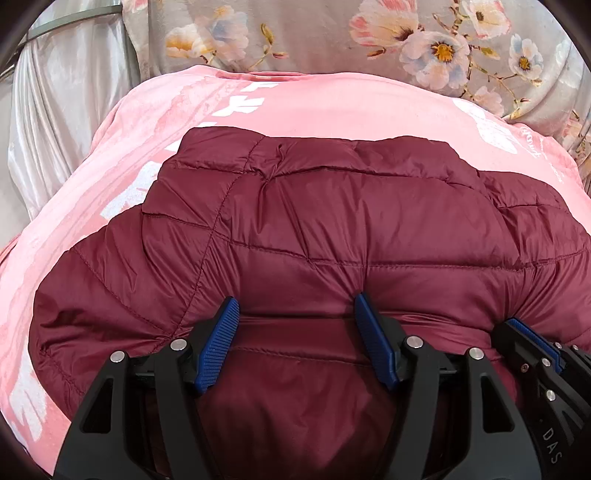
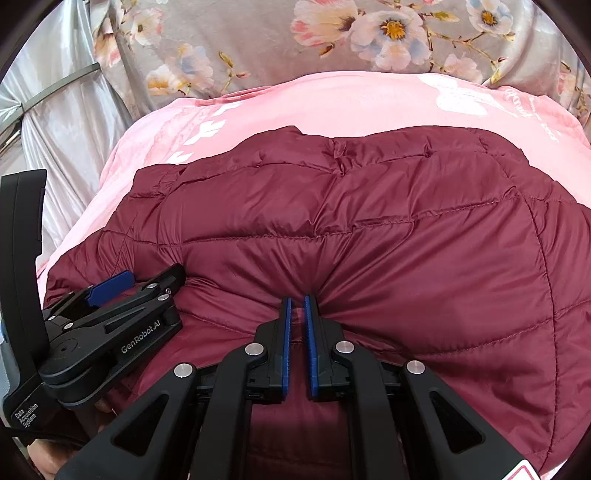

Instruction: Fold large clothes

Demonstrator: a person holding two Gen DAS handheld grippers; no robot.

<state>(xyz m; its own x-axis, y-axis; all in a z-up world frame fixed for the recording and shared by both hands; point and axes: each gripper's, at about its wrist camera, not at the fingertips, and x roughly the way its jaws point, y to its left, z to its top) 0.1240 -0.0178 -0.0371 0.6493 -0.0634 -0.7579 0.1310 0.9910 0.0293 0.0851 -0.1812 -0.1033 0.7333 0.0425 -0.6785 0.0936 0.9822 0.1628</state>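
A maroon quilted puffer jacket (image 1: 332,221) lies folded on a pink printed blanket (image 1: 295,103); it also shows in the right wrist view (image 2: 406,229). My left gripper (image 1: 295,314) is open, its blue pads (image 1: 221,332) resting on the jacket's near edge with fabric between them; it also shows at the left of the right wrist view (image 2: 147,284). My right gripper (image 2: 298,306) is shut on a pinch of the jacket's near edge; it shows at the right edge of the left wrist view (image 1: 532,339).
The pink blanket (image 2: 332,107) covers the bed. Behind it lies grey floral bedding (image 1: 332,33) and, at the left, silvery satin fabric (image 1: 55,110).
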